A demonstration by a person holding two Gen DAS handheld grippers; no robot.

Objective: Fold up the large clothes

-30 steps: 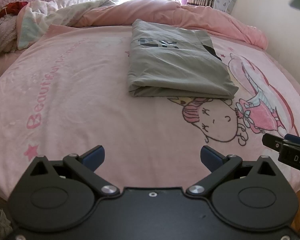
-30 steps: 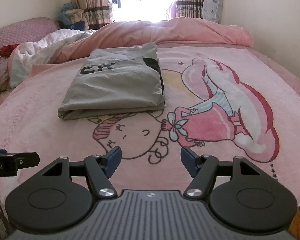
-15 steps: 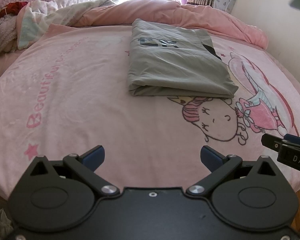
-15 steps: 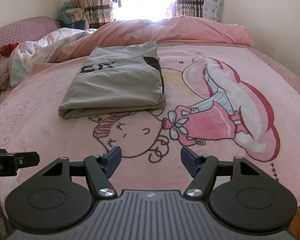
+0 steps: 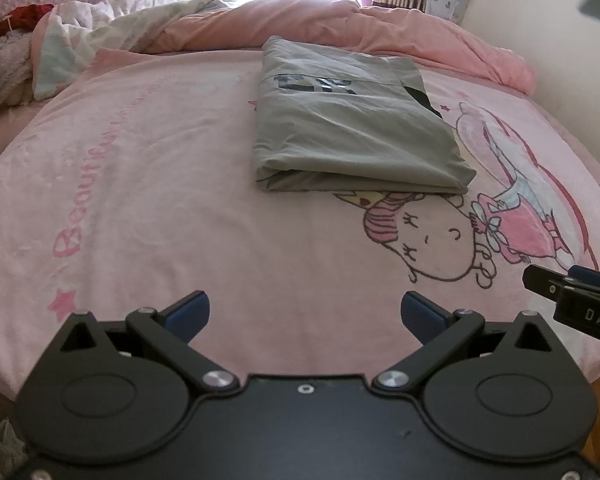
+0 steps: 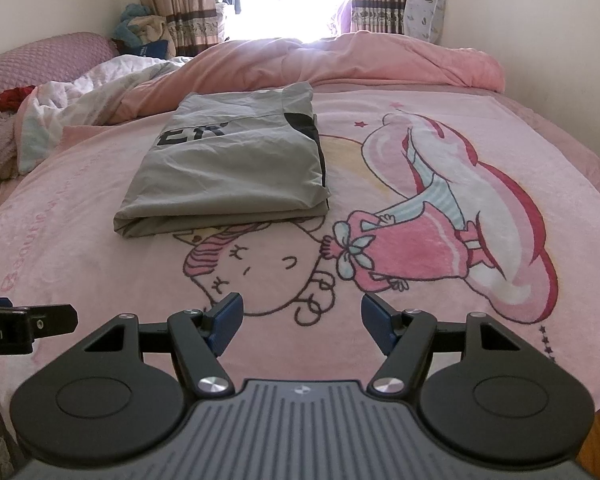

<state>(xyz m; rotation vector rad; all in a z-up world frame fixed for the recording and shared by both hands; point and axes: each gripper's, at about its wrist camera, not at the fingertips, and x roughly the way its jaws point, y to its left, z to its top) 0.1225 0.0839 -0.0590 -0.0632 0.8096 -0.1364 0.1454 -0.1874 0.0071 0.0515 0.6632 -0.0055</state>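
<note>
A grey garment [image 5: 352, 128] lies folded into a flat rectangle on the pink blanket [image 5: 140, 184] that covers the bed, toward the far side and a little right of centre in the left wrist view, left of centre in the right wrist view [image 6: 228, 172]. Dark letters show on its top layer and a black strip runs along its right edge. Its near fold sits just above the cartoon girl [image 6: 260, 264] printed on the blanket; the print's pink dress and cloud spread to the right. The left gripper [image 5: 304, 312] hangs low over the near part of the blanket, well apart from the garment, its blue fingertips [image 5: 188, 312] spread wide with nothing between them. The right gripper [image 6: 302, 320] hangs likewise over the near blanket, released and empty, its jaws standing apart above the cartoon's curls. Each gripper's tip shows at the edge of the other's view. Beyond the garment a rumpled pink quilt [image 6: 340, 60] lies across the far end of the bed, and to the far left is a heap of white bedding [image 5: 100, 28], perhaps with other clothes, though that corner is unclear. Curtains [image 6: 180, 4] frame a bright window behind.
</note>
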